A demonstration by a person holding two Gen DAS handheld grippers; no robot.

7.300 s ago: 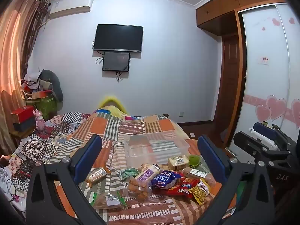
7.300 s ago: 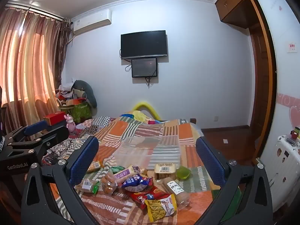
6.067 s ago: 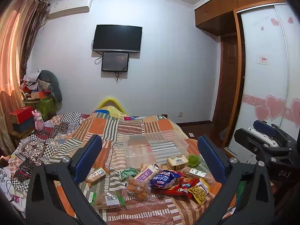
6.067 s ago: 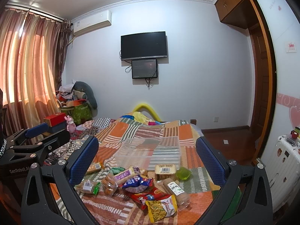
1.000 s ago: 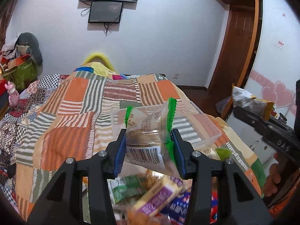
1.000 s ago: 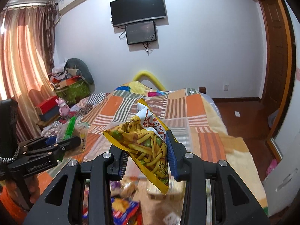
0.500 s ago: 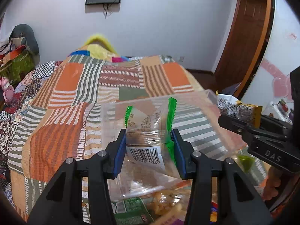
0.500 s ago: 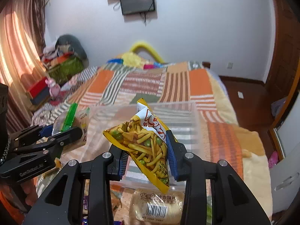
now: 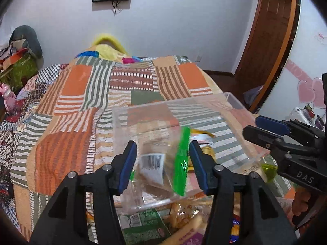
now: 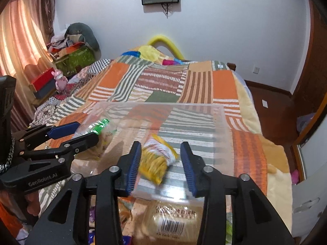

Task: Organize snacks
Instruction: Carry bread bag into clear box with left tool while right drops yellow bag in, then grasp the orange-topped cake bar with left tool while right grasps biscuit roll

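A clear plastic bin (image 9: 231, 100) (image 10: 219, 110) sits on the patchwork bed. My left gripper (image 9: 162, 163) is open just above the bin's near left part; a clear snack bag with a green edge (image 9: 181, 163) and barcode label is dropping blurred between its fingers. It also shows in the right wrist view (image 10: 100, 130) beside the left gripper (image 10: 67, 134). My right gripper (image 10: 160, 163) is open over the bin; the yellow chips bag (image 10: 155, 159) lies blurred inside the bin below it, and shows in the left wrist view (image 9: 201, 139).
More snack packets lie on the bedspread in front of the bin: a wrapped bread pack with a barcode (image 10: 175, 220), a green packet (image 9: 143, 222), a small green jelly cup (image 9: 268, 171). Clutter and boxes (image 10: 69, 57) stand left of the bed; a wooden door (image 9: 267, 32) stands at right.
Both grippers have opened over the bin. The green-edged bag has left the left gripper and the yellow chips bag has left the right gripper; both have dropped into the bin.
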